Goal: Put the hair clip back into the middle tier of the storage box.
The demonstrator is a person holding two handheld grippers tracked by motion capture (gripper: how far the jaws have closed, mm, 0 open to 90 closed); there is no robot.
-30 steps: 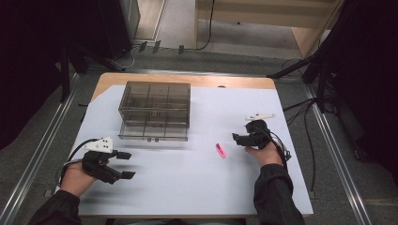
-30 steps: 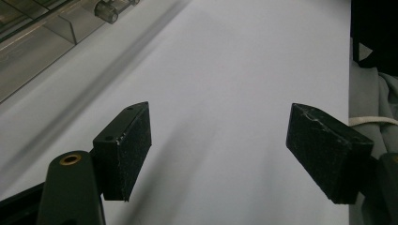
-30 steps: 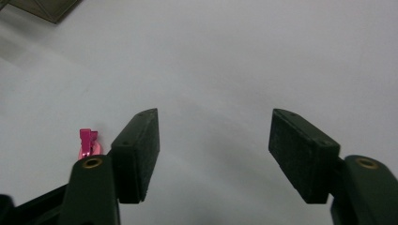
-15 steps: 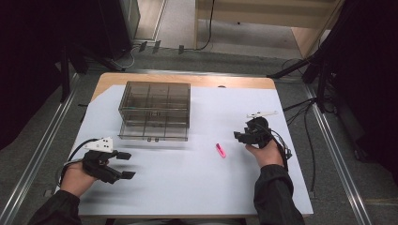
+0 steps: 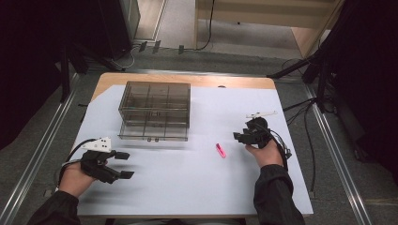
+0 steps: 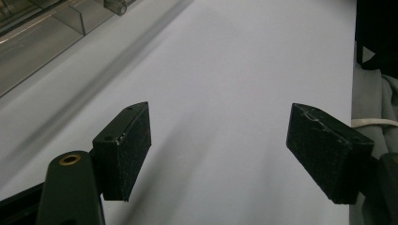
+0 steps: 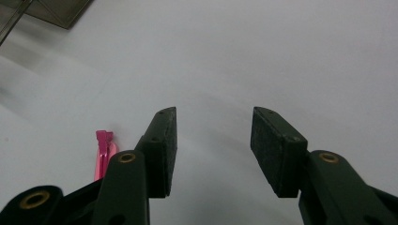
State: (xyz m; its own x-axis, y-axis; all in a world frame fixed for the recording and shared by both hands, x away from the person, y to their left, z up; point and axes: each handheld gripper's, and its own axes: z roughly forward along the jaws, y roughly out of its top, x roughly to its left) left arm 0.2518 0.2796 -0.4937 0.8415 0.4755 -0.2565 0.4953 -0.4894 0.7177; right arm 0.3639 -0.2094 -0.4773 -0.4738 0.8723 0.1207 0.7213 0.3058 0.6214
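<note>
Lining up on the pink clip (image 5: 220,150) lying on the bench (image 5: 187,178) just left of my right tongs (image 5: 238,136), which have just been narrowing, nothing between; left tongs (image 5: 125,164) released; next: shift over it, clamp.

The right gripper (image 5: 240,136) is the one thing that differs from a second ago: its jaws have just been closing, and they now stand narrower than before, though still apart. Nothing lies between them; the right gripper view shows bare white table surface (image 7: 281,56) in the gap. The pink clip (image 7: 104,152) lies just beside the jaws, outside them, on the side toward the smoky plastic organiser box (image 5: 155,110).
</note>
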